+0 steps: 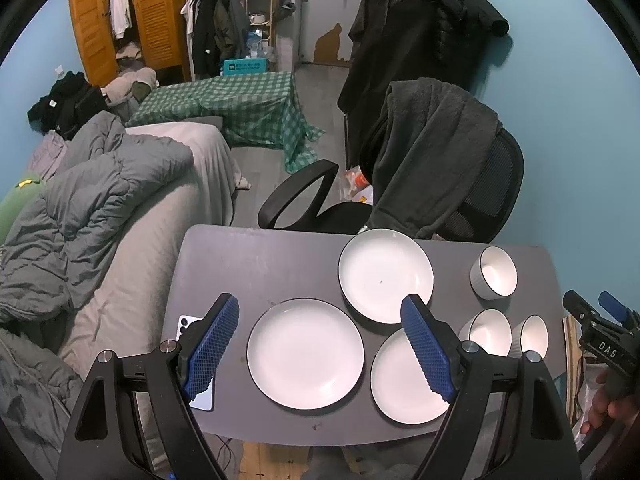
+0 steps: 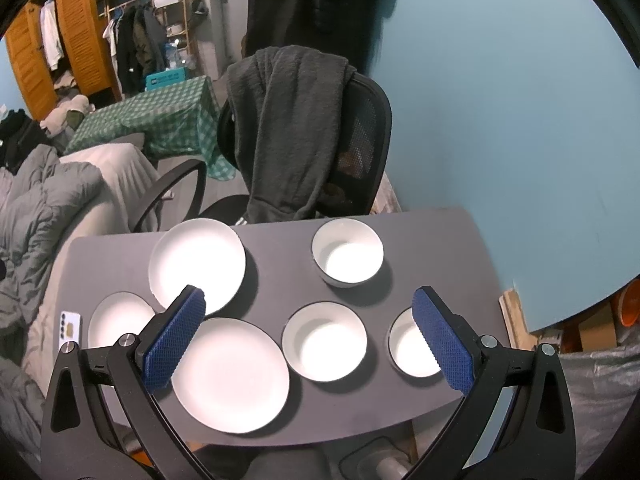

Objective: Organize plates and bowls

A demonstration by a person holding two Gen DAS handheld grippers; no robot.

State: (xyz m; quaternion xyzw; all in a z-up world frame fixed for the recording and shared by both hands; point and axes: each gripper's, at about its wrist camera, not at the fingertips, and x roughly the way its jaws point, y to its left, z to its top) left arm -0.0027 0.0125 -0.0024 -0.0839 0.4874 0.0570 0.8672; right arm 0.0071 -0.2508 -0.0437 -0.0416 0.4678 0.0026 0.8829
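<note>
**Six white dishes spread flat, both my tongs spread wide above them**

I hold my left tongs (image 1: 320, 348) and my right tongs (image 2: 310, 338) above the near edge of the grey surface (image 1: 256, 268), each pair released with its blue pads far apart and nothing between them. Taking the office chair (image 1: 492, 184) at the far side as the marker: the far plate (image 1: 386, 276) lies just in front of its seat, its far rim reaching the surface edge below a dark garment (image 1: 432, 152) draped over the backrest. Two more plates lie nearer me than that one, the middle plate (image 1: 306, 354) in full view and the near plate (image 1: 404, 384) partly covered by my left tongs' right finger (image 1: 428, 348). None of the three is stacked; whether the far plate's rim overlaps the near one I cannot tell.

To the right of the chair's seat stands the far bowl (image 2: 347, 255), upright and alone. Nearer me are the middle bowl (image 2: 325, 342) and the right bowl (image 2: 412, 346), side by side; the second is half hidden behind my right tongs' right finger (image 2: 444, 344), and in the left wrist view both are cut down to slivers.

A phone (image 1: 200, 360) lies at the surface's left edge, farthest from the chair, mostly masked by my left tongs' left finger (image 1: 210, 346). At the right border of the left view a hand (image 1: 608, 400) grips a black handle, blurred and cropped.
</note>
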